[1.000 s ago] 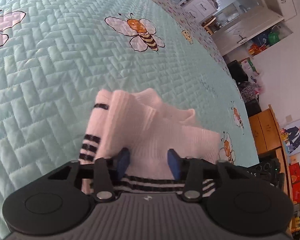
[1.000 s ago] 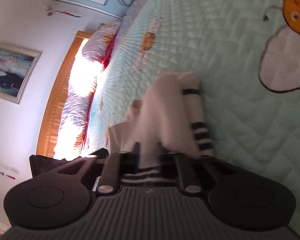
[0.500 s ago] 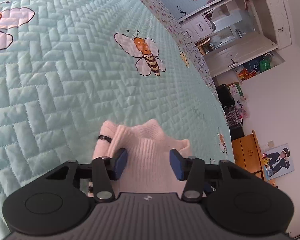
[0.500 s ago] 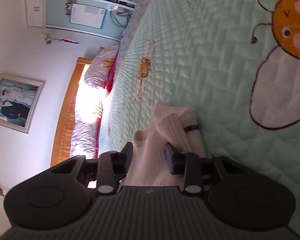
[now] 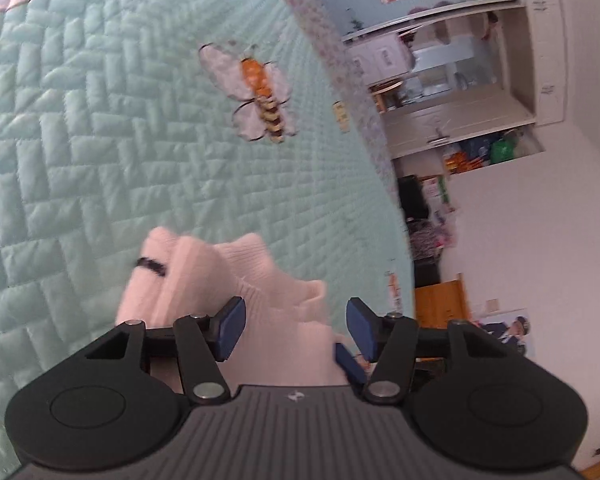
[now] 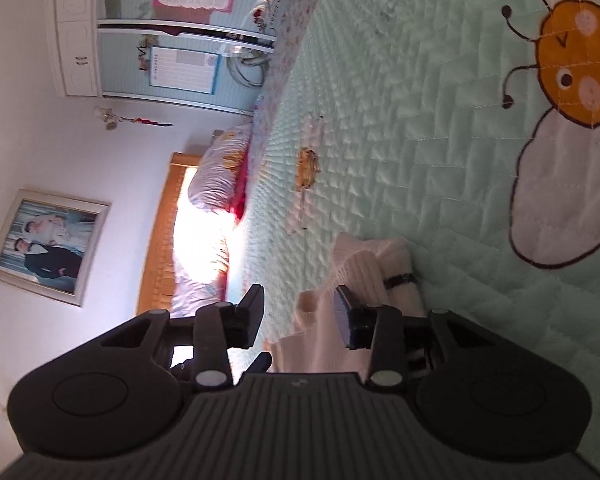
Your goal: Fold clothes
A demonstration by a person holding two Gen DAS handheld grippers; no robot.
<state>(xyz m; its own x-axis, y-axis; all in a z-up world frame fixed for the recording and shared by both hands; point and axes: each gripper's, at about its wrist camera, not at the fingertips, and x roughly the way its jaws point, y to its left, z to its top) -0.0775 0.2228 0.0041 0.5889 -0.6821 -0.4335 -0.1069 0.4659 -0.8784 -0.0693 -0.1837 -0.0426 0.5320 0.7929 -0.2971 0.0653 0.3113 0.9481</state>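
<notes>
A folded bundle of white socks [image 5: 204, 276] with thin black stripes lies on the mint quilted bedspread [image 5: 100, 140]. My left gripper [image 5: 296, 328] sits low over its near end. Its blue pads are spreading apart, with sock fabric between them and a clear gap at the right pad. In the right wrist view the same socks [image 6: 364, 268] lie on the bedspread [image 6: 400, 120]. My right gripper [image 6: 298, 316] is opening too, and the fabric lies loose beside its right pad. A blue fingertip of the other gripper [image 5: 350, 364] shows under the left one.
Bee pictures are stitched into the quilt [image 5: 260, 92] [image 6: 560, 120]. Pillows [image 6: 216, 184] and a wooden headboard [image 6: 160, 240] lie at the bed's far end. Past the bed's edge stand white cupboards [image 5: 452, 112] and a wooden cabinet [image 5: 440, 304].
The right gripper, shut on the socks a second ago, has let go and spread its jaws. The left jaws have widened too. Both views have rolled, and the socks now sit lower in them.
</notes>
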